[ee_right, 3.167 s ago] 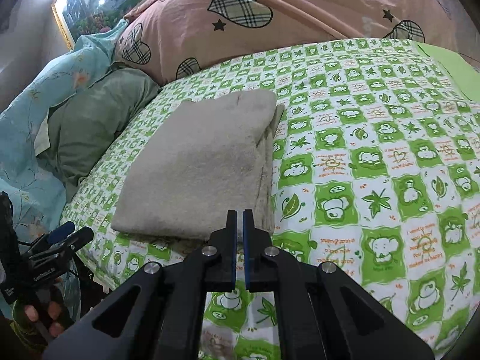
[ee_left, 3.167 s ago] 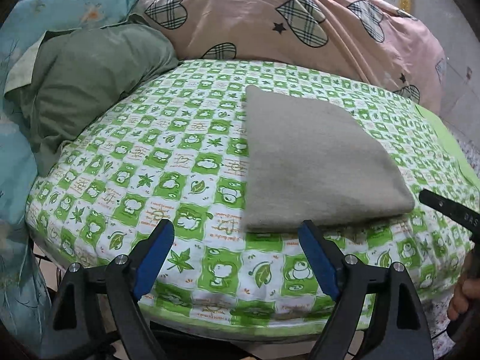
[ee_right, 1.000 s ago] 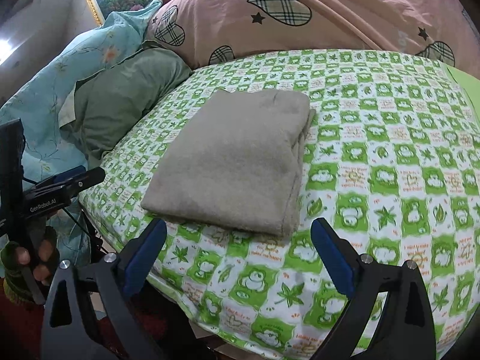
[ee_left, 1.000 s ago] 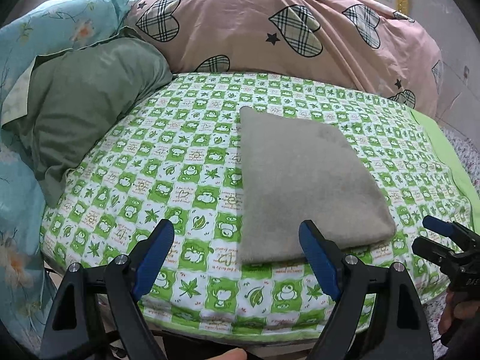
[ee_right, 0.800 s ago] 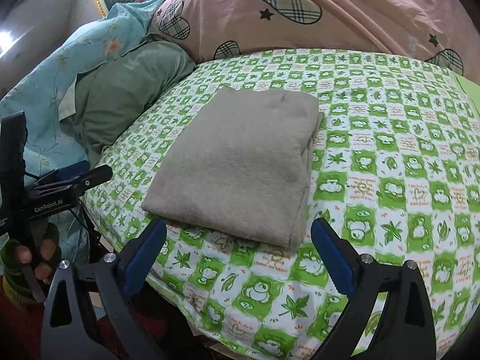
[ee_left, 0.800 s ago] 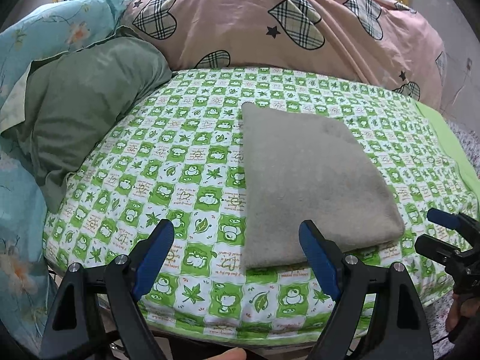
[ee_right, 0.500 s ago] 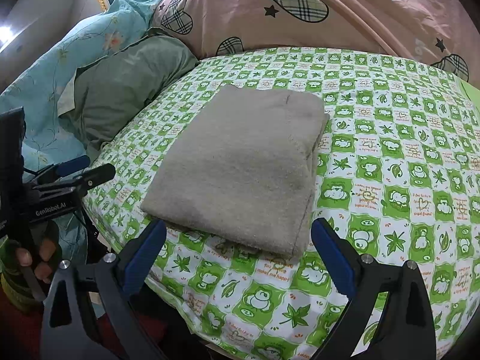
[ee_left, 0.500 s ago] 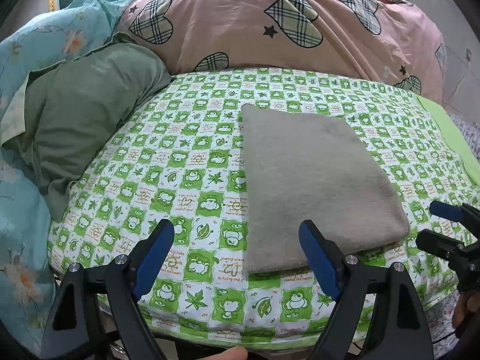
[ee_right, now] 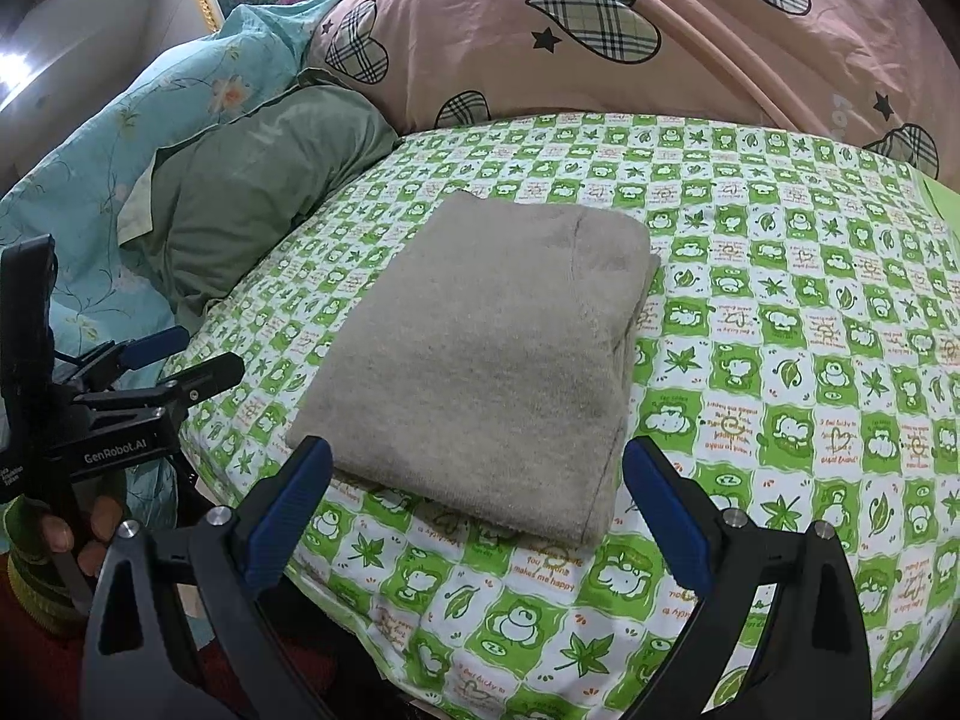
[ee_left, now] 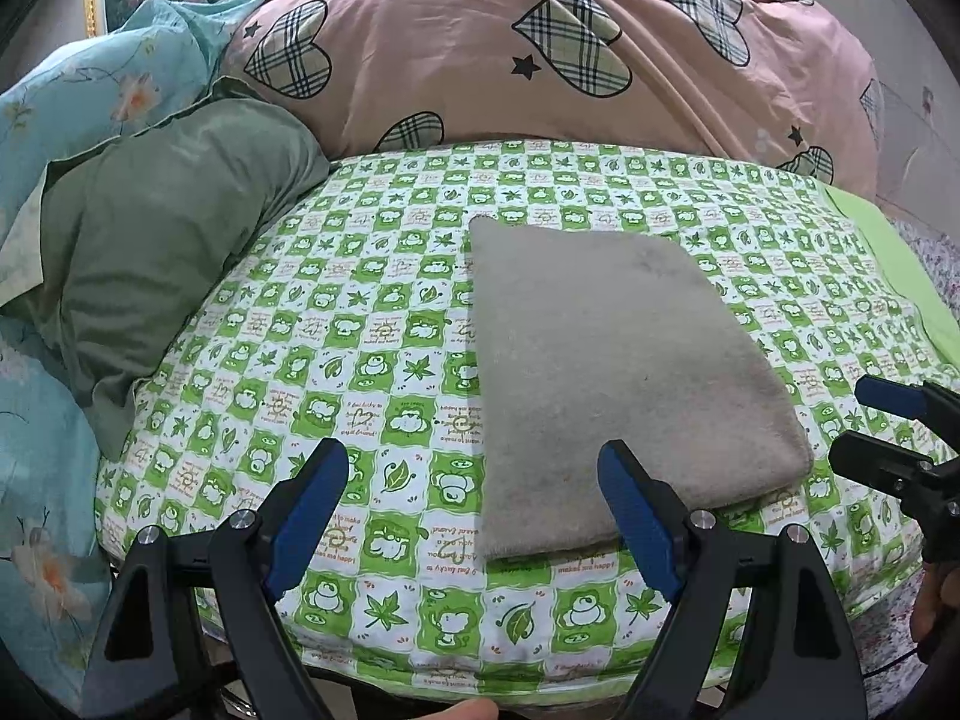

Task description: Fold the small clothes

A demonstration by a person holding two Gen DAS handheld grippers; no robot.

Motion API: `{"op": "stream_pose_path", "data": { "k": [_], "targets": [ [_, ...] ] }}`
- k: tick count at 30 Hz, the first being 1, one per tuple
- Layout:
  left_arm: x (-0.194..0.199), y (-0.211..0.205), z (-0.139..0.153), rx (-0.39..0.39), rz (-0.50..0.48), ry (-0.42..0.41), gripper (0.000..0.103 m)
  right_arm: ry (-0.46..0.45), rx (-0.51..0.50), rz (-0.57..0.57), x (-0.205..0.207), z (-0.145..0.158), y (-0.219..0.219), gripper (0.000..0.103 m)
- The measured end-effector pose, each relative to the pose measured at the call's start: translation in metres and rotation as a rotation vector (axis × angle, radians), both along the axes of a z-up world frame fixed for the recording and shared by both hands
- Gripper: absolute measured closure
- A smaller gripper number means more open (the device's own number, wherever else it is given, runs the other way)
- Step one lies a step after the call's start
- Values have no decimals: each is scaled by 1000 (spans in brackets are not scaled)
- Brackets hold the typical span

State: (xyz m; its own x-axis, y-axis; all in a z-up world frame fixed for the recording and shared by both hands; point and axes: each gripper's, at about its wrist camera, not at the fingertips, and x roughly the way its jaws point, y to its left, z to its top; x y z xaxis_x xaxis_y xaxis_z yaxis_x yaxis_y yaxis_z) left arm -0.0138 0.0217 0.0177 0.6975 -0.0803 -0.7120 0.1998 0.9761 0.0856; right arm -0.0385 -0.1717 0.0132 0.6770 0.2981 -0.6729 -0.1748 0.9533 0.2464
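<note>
Hovering off the bed's near edge, both grippers stand spread with nothing between their blue pads: the left gripper (ee_left: 474, 504) near the cloth's near-left corner, the right gripper (ee_right: 477, 501) before its near edge. Just past them the folded grey cloth (ee_left: 612, 372) lies flat on the green-checked sheet (ee_left: 360, 354), layered edges showing on its right side in the right view. Further left sits a green pillow (ee_left: 156, 252), then a blue floral cover (ee_left: 90, 96); a pink quilt (ee_left: 468, 54) lies behind.
</note>
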Motion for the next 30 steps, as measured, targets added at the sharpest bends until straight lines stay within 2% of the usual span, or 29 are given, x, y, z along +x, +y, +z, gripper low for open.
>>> {"op": "stream_pose_path", "data": {
  "k": [30],
  "targets": [
    [1, -2, -6, -24, -3, 14, 17, 12, -5, 4, 4, -5, 1, 4]
  ]
}}
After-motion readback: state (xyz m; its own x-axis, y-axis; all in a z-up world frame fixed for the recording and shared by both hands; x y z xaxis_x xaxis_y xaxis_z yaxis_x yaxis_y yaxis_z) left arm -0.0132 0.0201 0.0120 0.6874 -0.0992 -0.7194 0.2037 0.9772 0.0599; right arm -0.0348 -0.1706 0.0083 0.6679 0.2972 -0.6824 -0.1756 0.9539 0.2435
